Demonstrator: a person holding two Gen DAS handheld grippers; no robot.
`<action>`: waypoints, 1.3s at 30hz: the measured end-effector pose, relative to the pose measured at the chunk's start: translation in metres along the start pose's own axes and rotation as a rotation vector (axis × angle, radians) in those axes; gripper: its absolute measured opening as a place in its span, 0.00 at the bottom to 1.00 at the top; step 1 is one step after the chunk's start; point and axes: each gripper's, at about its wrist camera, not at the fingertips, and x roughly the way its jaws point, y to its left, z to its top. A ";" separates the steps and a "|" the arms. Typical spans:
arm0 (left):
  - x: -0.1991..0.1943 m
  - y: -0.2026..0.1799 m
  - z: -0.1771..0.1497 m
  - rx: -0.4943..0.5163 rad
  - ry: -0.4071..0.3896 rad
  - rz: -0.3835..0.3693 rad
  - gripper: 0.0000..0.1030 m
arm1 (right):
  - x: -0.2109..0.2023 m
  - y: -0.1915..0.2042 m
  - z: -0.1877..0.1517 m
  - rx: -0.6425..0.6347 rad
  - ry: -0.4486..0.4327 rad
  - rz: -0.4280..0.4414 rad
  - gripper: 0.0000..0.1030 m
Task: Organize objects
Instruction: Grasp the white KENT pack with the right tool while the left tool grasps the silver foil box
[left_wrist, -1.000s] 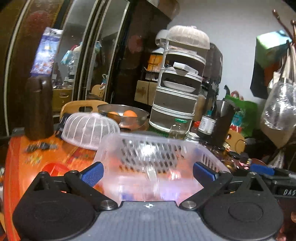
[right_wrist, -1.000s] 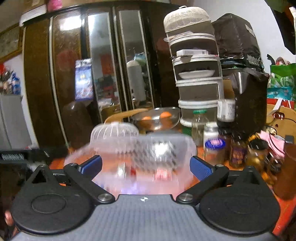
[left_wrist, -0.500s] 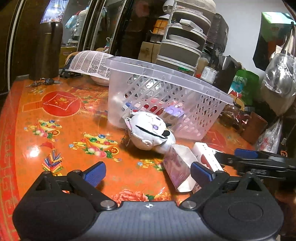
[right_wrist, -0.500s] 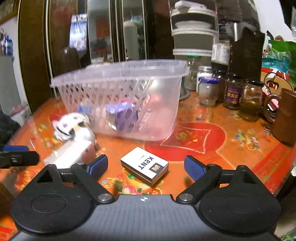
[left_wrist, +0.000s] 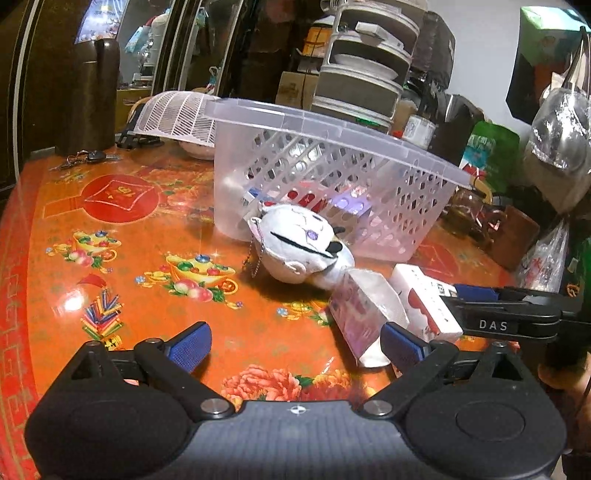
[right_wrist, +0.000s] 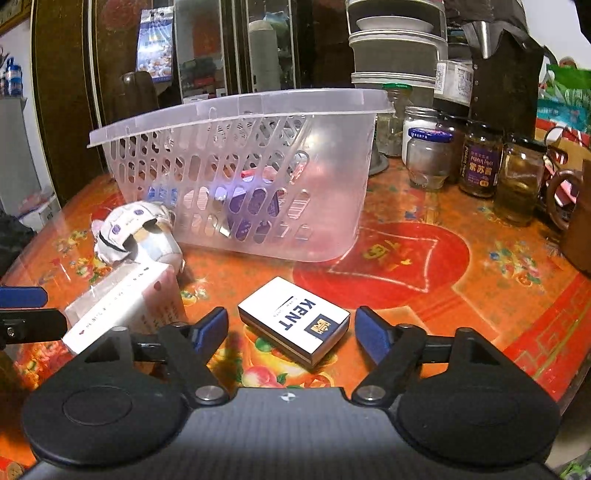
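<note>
Left wrist view: the left gripper (left_wrist: 293, 341) is wide apart and holds nothing. It hangs low over the orange table (left_wrist: 110, 229). A white plush toy (left_wrist: 303, 251) leans on the clear basket (left_wrist: 332, 177). Just beside the toy lies a pink pack (left_wrist: 365, 314), touching a white and red box (left_wrist: 424, 302). The pack sits near the right fingertip, so a grab here could bump it into the box and slide both. There is lots of bare table on the left for moving.

Right wrist view: the right gripper (right_wrist: 291, 328) is also spread apart and empty. A white card box (right_wrist: 295, 321) lies flat between its fingers, tilted a bit. It is flat and smooth, so I think the fingers could slip off it or push it away. The table edge is close on the right, and glass jars (right_wrist: 480, 162) stand behind. The basket is near in front.
</note>
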 end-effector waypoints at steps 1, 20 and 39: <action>0.001 -0.001 0.000 0.004 0.004 0.002 0.96 | 0.000 0.002 -0.001 -0.016 -0.004 -0.012 0.57; 0.025 -0.045 0.007 0.140 0.065 0.043 0.96 | -0.086 0.005 -0.062 0.088 -0.135 0.055 0.46; 0.034 -0.055 0.008 0.182 0.046 0.093 0.42 | -0.078 0.013 -0.074 0.005 -0.184 0.044 0.62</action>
